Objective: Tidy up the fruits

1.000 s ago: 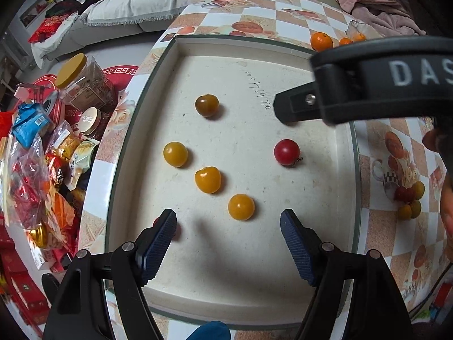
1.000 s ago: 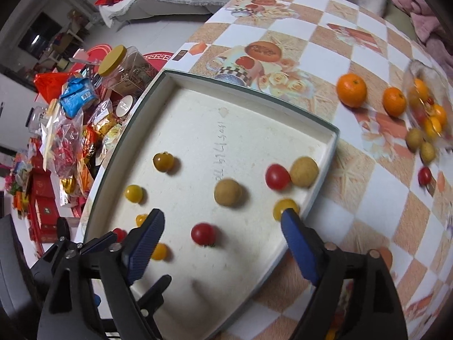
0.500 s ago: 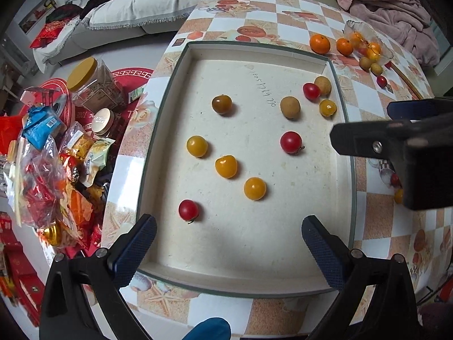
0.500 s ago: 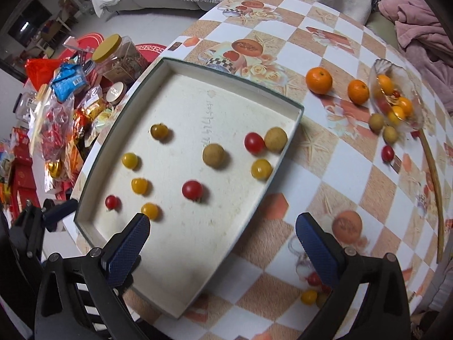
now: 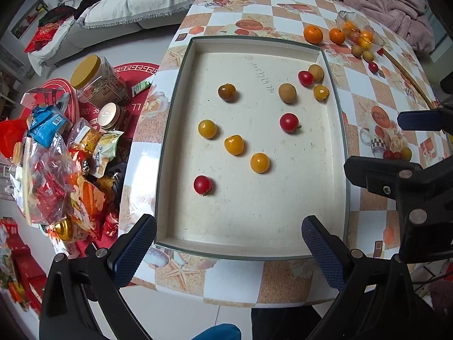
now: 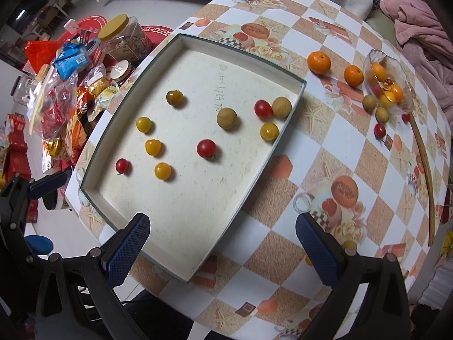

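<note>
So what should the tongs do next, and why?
Probably reach the right tongs toward the red tomato lying loose on the tablecloth and bring it into the tray. Both tongs stand open with nothing in them, nine or so small fruits already sit in the tray, and several others lie outside beside the glass bowl.

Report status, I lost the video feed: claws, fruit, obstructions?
Left claw and right claw open, empty. Fruit scattered in tray; two oranges outside. Nothing blocking.
</note>
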